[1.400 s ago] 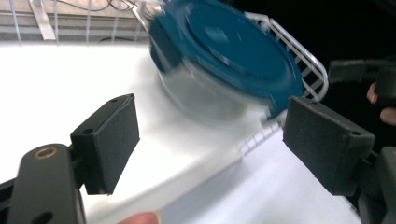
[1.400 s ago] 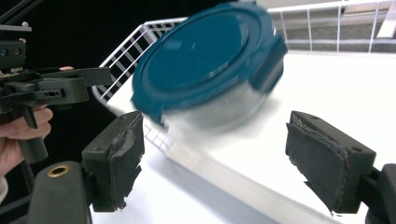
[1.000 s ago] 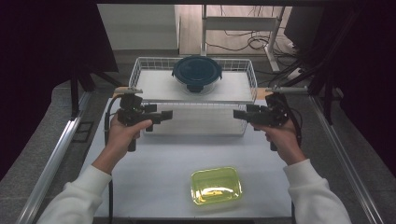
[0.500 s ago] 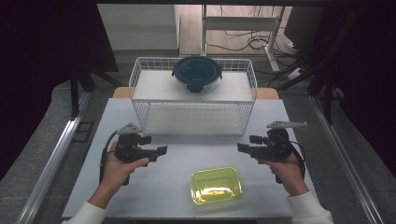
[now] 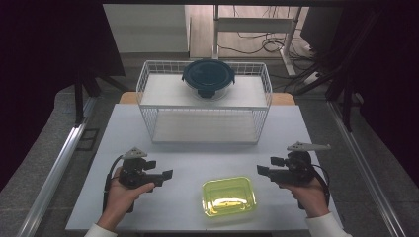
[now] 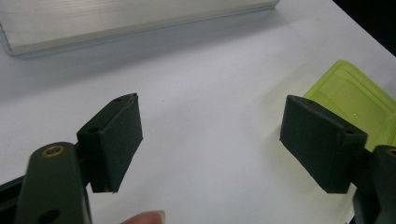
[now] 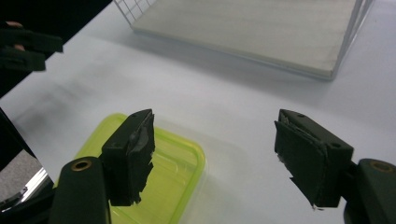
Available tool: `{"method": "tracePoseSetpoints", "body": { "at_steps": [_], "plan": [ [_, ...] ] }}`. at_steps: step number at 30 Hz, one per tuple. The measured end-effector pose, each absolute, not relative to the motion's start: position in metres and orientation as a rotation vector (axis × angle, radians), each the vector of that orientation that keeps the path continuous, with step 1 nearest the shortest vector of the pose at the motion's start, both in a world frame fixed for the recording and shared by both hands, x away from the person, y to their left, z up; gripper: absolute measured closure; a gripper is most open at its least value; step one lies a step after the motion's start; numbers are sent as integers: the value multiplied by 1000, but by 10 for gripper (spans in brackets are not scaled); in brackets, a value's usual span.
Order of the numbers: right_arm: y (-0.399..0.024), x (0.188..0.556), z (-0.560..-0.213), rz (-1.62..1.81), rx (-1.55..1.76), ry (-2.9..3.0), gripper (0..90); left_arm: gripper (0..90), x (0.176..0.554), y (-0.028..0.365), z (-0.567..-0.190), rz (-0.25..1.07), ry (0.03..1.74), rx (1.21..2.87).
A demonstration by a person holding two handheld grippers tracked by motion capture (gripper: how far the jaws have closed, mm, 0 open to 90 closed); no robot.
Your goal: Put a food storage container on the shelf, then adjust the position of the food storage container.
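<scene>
Yellow-green container (image 5: 229, 196) sits at table's (image 5: 197, 158) near edge btwn left gripper (image 5: 167, 174) & right gripper (image 5: 261, 170), both open & empty; uneven squeeze could skid it off.

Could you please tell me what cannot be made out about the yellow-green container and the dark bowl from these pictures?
- Yellow-green container: contents unclear in the high view; glare on the translucent lid.
- Same container: left gripper view cuts it at the right edge, behind one of the fingers.
- Dark bowl on the wire rack: its inside is hidden by its lid.
</scene>
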State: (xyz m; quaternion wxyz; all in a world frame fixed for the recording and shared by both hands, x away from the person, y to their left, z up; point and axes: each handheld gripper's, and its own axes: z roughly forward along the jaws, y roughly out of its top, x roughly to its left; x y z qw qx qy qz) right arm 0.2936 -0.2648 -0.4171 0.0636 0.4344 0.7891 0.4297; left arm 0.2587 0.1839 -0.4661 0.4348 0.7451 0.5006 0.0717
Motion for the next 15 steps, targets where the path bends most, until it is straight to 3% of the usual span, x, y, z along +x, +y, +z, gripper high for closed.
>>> {"method": "tracePoseSetpoints", "body": {
  "at_steps": [7,10,13,14,15],
  "plan": [
    [-267,281,-426,1262,1323,2399,354,201,257,182,-467,188,1234,1880],
    [-266,272,-429,1256,1295,2441,491,200,258,182,-472,182,1245,1892],
    [-265,266,-430,1226,1253,2465,568,199,258,182,-473,177,1248,1897],
    [-264,258,-432,1209,1221,2496,651,199,258,183,-473,176,1248,1898],
    [-264,258,-432,1209,1221,2496,651,199,258,183,-474,176,1249,1899]
  ]
}}
